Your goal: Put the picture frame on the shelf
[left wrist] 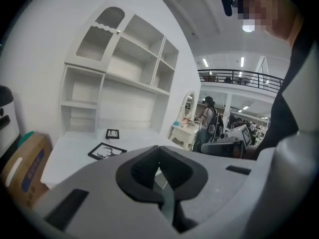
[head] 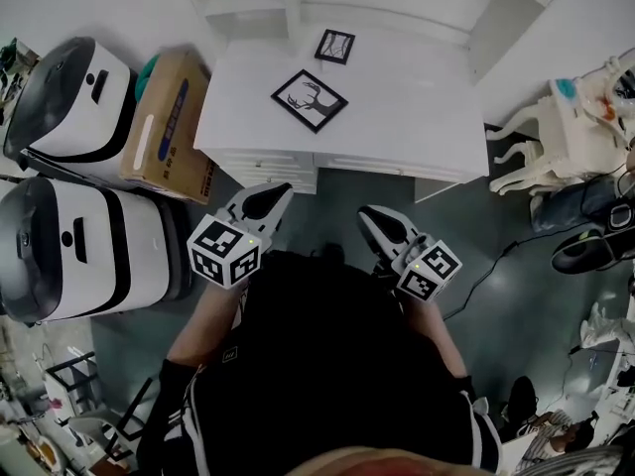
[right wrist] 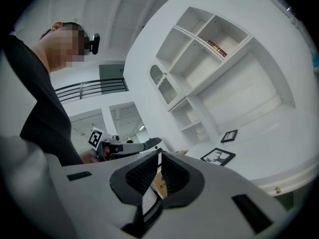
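Awaiting pickup, the picture frame lies on the worktop. Short of it hang left tongs and right tongs, shut, empty.

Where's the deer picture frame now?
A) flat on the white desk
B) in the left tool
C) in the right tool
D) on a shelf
A: the deer frame lies flat on the desk, below the shelves, with neither tool touching it.

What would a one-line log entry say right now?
left tool: shut, empty | right tool: shut, empty | deer frame: flat on desk | small frame: beyond it
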`<act>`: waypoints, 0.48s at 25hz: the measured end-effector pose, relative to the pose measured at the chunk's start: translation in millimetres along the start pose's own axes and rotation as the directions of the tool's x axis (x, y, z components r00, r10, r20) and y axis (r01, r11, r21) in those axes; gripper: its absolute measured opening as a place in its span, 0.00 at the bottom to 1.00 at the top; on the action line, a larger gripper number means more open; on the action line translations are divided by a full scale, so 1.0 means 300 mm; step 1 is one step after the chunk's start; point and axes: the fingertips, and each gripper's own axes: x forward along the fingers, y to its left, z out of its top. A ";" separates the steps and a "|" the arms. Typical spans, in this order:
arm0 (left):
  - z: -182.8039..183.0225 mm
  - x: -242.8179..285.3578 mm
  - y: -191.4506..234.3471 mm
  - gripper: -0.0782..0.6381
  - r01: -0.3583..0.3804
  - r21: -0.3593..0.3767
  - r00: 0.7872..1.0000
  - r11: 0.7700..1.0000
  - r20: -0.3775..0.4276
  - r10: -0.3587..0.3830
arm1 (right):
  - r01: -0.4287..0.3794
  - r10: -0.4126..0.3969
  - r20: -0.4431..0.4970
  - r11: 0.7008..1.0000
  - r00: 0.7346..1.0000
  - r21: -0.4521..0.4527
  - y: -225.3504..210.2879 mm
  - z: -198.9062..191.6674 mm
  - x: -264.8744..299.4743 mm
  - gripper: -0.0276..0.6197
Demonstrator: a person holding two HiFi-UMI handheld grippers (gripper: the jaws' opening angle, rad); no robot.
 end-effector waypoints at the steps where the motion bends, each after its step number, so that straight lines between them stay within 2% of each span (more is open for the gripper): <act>1: -0.003 0.022 0.003 0.12 0.001 -0.004 1.000 1.000 -0.009 -0.001 | 0.010 -0.010 -0.006 1.000 1.000 0.008 -0.033 0.002 -0.008 0.08; 5: -0.009 0.088 0.036 0.12 -0.009 -0.037 1.000 0.999 -0.023 0.008 | 0.025 -0.024 -0.020 0.999 0.999 0.044 -0.126 0.013 0.002 0.08; 12: 0.001 0.182 0.191 0.12 -0.037 -0.099 0.999 0.994 -0.009 0.036 | -0.049 0.050 -0.116 0.999 0.992 0.010 -0.198 0.045 0.190 0.08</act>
